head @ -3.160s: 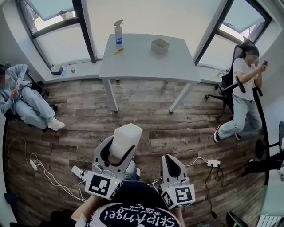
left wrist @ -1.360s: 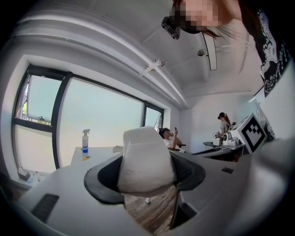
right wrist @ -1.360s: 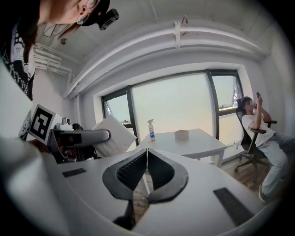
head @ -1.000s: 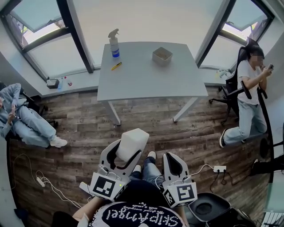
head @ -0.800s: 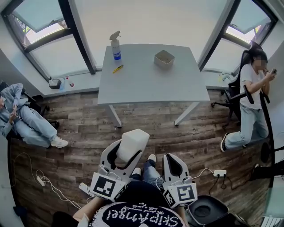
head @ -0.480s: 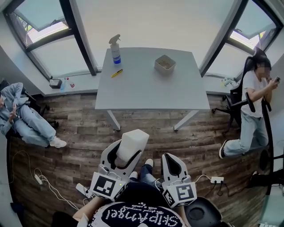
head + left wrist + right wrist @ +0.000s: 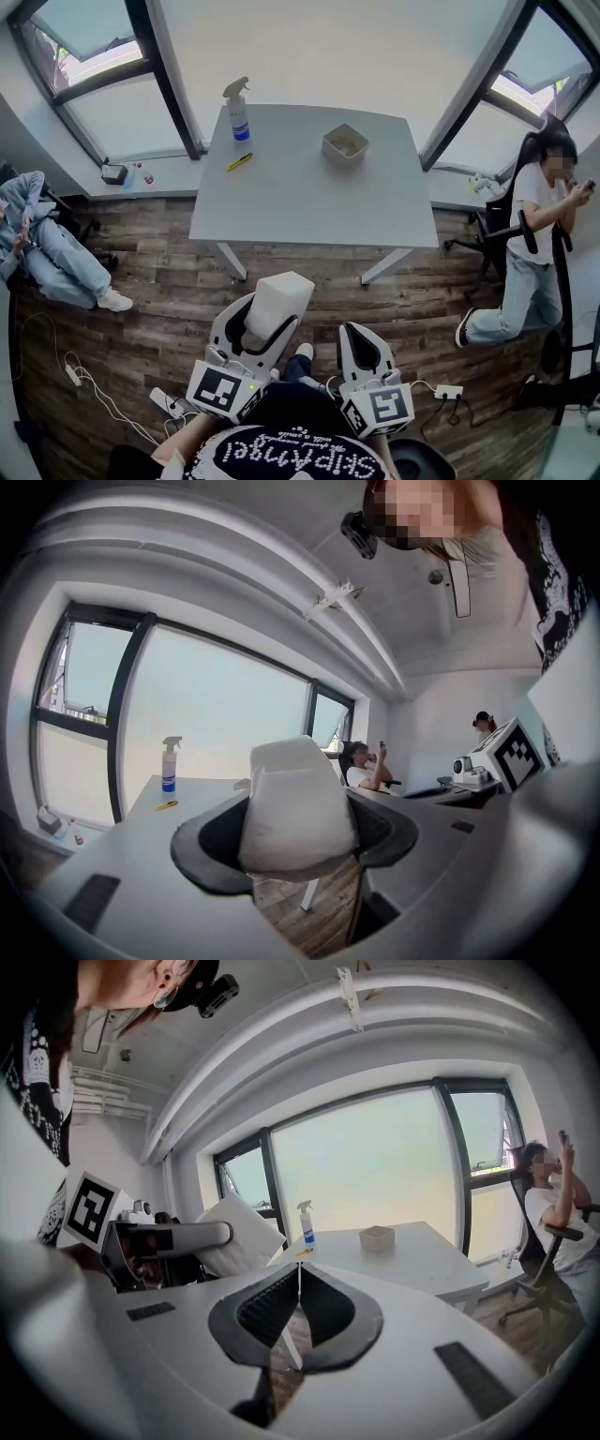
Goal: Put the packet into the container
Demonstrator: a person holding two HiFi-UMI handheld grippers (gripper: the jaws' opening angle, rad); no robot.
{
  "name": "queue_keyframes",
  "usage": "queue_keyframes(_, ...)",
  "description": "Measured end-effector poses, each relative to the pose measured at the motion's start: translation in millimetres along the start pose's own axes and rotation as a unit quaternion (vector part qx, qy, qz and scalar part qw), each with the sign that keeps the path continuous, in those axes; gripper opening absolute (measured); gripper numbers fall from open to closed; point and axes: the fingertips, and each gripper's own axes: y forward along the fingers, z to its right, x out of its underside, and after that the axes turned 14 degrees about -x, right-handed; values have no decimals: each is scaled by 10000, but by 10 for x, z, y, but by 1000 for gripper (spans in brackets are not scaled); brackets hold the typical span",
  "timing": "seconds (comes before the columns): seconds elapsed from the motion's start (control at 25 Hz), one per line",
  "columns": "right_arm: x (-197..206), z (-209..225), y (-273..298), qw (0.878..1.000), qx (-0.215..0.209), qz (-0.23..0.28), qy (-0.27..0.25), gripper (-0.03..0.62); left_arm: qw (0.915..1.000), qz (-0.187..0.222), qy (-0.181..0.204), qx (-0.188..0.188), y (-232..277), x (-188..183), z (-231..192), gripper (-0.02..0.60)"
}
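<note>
My left gripper (image 7: 262, 319) is shut on a white packet (image 7: 273, 300) that sticks up between its dark jaws; the same packet (image 7: 292, 803) fills the middle of the left gripper view. The right gripper (image 7: 354, 345) is shut with nothing in it, its jaws meeting at a thin line (image 7: 299, 1290). A small beige open container (image 7: 345, 144) stands on the grey table (image 7: 309, 202) ahead of me, toward its far right part. In the right gripper view the container (image 7: 377, 1237) sits on the table beyond the jaws. Both grippers hang over the wooden floor, short of the table.
A spray bottle (image 7: 236, 111) and a yellow pen (image 7: 238, 161) lie on the table's far left. A person sits at the left (image 7: 52, 248), another on a chair at the right (image 7: 534, 234). Cables and a power strip (image 7: 448, 391) lie on the floor.
The table has come closer and now lies lower in the head view. Both grippers keep their hold and place relative to me; the packet stays clamped in the left one.
</note>
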Motion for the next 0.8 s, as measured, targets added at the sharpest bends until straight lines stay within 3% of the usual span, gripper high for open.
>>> queue_keyframes(0.8, -101, 464, -166, 9999, -132, 54, -75, 15, 9993, 128, -142, -311, 226, -1, 267, 284)
